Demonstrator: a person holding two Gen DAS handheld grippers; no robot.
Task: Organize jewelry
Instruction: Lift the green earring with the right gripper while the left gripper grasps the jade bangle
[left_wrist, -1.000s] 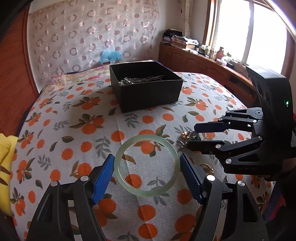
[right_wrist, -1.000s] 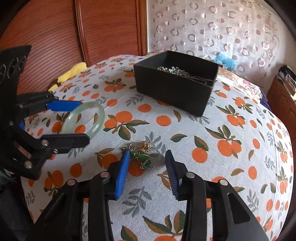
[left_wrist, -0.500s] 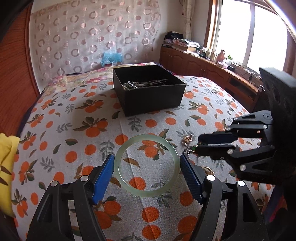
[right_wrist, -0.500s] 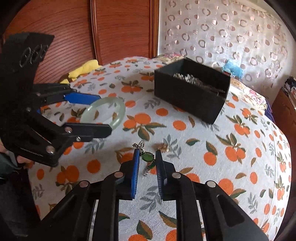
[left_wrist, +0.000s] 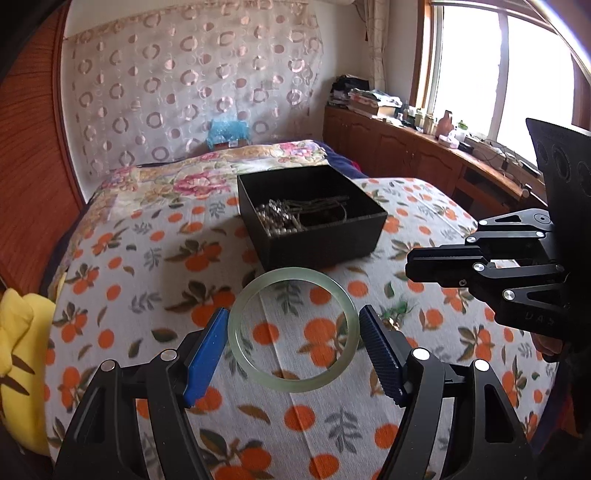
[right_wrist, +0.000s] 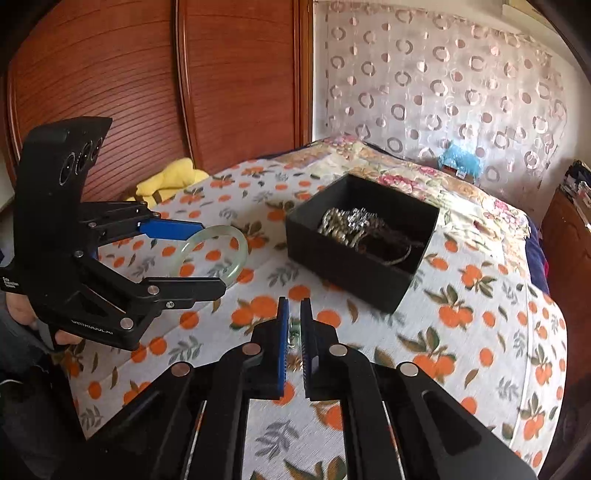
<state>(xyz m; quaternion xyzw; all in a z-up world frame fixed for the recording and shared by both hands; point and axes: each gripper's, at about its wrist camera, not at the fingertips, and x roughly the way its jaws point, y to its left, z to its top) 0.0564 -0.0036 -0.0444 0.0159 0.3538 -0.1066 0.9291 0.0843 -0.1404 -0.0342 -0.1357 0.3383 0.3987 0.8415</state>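
My left gripper (left_wrist: 293, 350) is shut on a pale green jade bangle (left_wrist: 255, 373) and holds it above the bed, short of the black box (left_wrist: 325, 247). The box holds several silver chains and bangles (left_wrist: 288, 214). In the right wrist view my right gripper (right_wrist: 294, 336) is shut on a small green bead bracelet (right_wrist: 293, 334), mostly hidden between the pads. From the left wrist view the bracelet (left_wrist: 397, 310) hangs below the right gripper (left_wrist: 417, 267). The left gripper (right_wrist: 184, 254), the bangle (right_wrist: 240, 254) and the box (right_wrist: 351, 266) also show in the right wrist view.
The bed carries an orange-print cloth (left_wrist: 147, 280). A yellow plush (left_wrist: 18, 350) lies at its left edge beside a wooden wardrobe (right_wrist: 147, 92). A wooden cabinet (left_wrist: 406, 158) with clutter runs under the window. A blue item (left_wrist: 227, 133) sits at the bed's far end.
My right gripper closed on the green bead bracelet and lifted it off the cloth. Both grippers rose and moved toward the black box; the bangle stayed in my left gripper.
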